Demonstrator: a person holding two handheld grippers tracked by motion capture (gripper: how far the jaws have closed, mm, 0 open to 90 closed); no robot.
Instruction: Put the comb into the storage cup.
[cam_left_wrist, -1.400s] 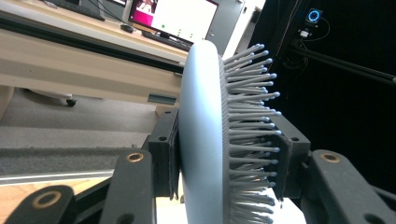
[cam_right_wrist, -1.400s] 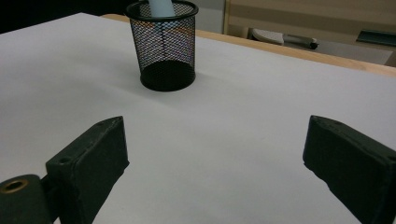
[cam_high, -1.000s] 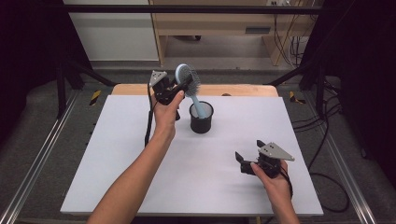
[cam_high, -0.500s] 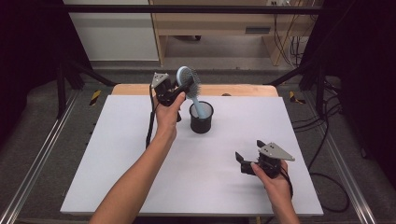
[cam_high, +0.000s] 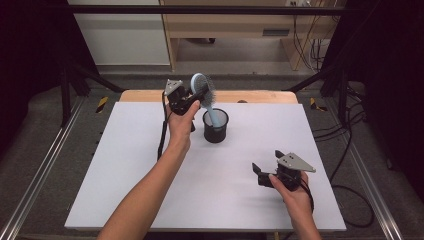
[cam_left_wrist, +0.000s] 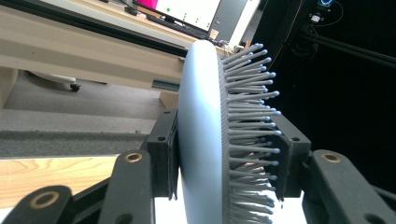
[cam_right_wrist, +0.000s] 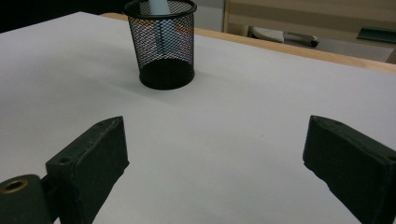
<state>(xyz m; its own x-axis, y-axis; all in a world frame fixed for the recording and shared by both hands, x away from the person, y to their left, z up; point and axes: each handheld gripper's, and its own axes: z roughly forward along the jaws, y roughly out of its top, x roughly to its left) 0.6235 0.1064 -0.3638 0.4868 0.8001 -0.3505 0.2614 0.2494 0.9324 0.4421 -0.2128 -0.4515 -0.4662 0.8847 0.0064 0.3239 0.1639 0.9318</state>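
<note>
A light blue hairbrush (cam_high: 206, 95) stands tilted with its handle down in a black mesh cup (cam_high: 215, 126) near the table's far middle. My left gripper (cam_high: 192, 95) is shut on the brush head; in the left gripper view the pads press the brush's (cam_left_wrist: 205, 140) smooth back and its bristle side. My right gripper (cam_high: 260, 172) rests low at the front right of the table, open with nothing between its jaws. Seen from the right gripper view (cam_right_wrist: 212, 163), the mesh cup (cam_right_wrist: 163, 44) stands ahead with the blue handle (cam_right_wrist: 159, 14) inside it.
The white table top (cam_high: 125, 180) has a wooden strip (cam_high: 260, 96) along its far edge. Metal rails run along both sides of the table, and cables lie on the floor at the right (cam_high: 350, 150). A wooden cabinet stands behind the table.
The brush head has tipped slightly left with my left gripper, and its handle sits deeper in the cup. The right gripper has stayed where it was.
</note>
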